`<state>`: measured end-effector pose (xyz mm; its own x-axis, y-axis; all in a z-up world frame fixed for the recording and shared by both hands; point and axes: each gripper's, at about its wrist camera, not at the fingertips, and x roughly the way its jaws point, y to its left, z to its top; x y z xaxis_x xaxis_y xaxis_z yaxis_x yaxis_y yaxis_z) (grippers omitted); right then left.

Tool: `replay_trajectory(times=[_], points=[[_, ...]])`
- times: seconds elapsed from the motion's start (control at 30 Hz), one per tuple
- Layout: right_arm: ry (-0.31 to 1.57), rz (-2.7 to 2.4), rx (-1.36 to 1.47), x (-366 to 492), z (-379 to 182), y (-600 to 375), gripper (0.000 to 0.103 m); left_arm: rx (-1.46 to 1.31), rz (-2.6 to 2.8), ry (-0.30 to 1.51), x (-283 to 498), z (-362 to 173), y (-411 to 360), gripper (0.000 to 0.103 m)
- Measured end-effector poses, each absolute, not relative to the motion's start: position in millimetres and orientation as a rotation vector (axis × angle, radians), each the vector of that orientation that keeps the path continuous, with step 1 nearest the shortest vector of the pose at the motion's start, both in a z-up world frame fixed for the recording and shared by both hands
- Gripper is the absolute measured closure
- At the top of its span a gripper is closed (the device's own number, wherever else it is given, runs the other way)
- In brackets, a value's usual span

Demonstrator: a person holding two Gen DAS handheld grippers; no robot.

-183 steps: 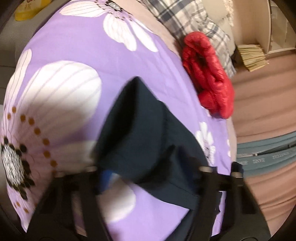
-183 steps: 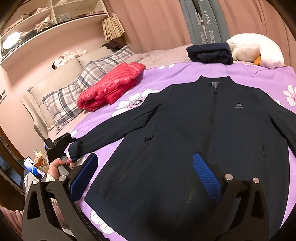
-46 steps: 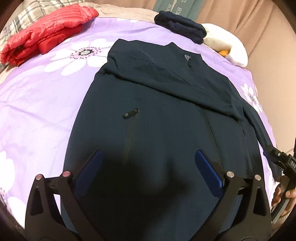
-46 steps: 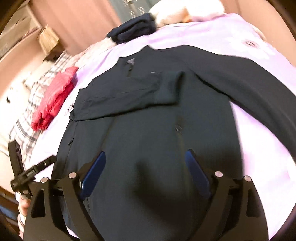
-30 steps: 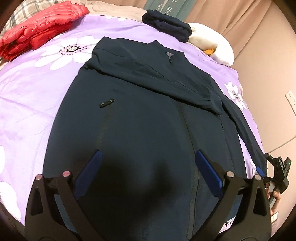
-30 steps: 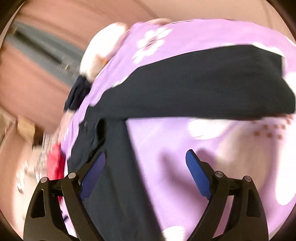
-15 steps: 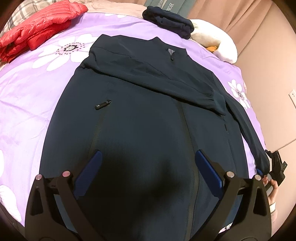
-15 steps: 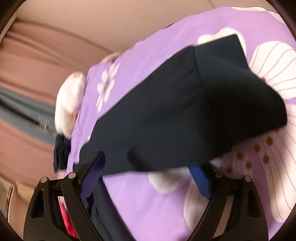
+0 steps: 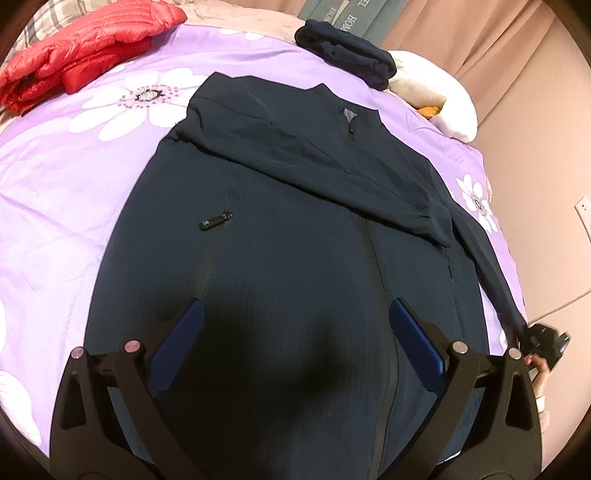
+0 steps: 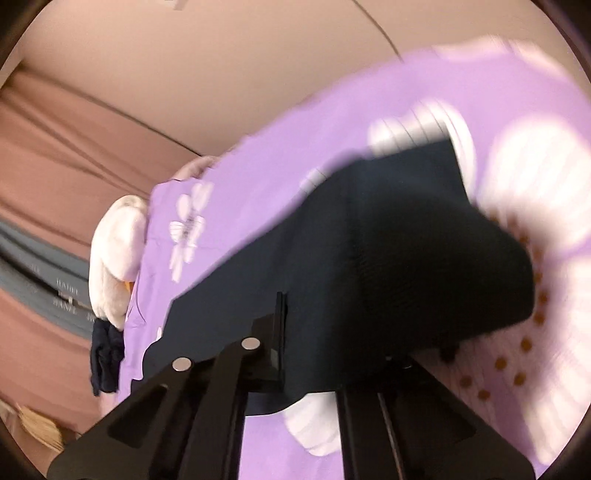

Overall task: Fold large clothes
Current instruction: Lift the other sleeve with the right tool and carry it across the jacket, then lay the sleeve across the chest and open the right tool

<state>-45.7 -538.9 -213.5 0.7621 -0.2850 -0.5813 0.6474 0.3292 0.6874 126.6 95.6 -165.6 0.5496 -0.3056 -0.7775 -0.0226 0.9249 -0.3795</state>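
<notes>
Writing: grey hanging band [image 9: 351, 18] at the top centre of the left view carries letters reading "HOM"; in the right view, lower left, it reads partly "HANEL", the rest blurred.
Jacket [image 9: 288, 229]: dark navy, spread front-up across the middle of the left view; one sleeve folded over the chest, the other sleeve [image 9: 491, 266] stretched to the right edge of the frame.
Left gripper [image 9: 295, 343]: low centre, jaws wide apart, holding nothing, above the jacket's lower front.
Right gripper [image 10: 314, 354]: jaws closed on the sleeve's cuff [image 10: 424, 258], lifted off the cover.
Bed [image 9: 55, 192]: purple cover with white flowers.
Other clothes: red puffer [image 9: 81, 48] upper left; folded navy garment [image 9: 347, 59] top centre, touching a white plush [image 9: 436, 96].
Room: pink-brown curtains [image 9: 480, 37] upper right; wall socket [image 9: 583, 206] at the right edge.
</notes>
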Motion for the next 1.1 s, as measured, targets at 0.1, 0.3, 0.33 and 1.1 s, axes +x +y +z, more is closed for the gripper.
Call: replay_trajectory(times=[0.1, 0.3, 0.33, 1.1], points=[[0.352, -0.595, 0.89, -32, -164, -526, 0.099, -0.385, -0.189, 0.992, 130, -170, 96, 0.002], [0.337, -0.415, 0.408, 33, -44, -449, 0.099, -0.473, -0.229, 0.98, 140, -171, 104, 0.002], [0.342, -0.39, 0.367, 42, -34, -437, 0.099, -0.49, -0.232, 0.976, 141, -171, 107, 0.002], [0.837, 0.317, -0.566, 200, -179, -23, 0.094, -0.65, -0.132, 0.96, 188, -197, 195, 0.002]])
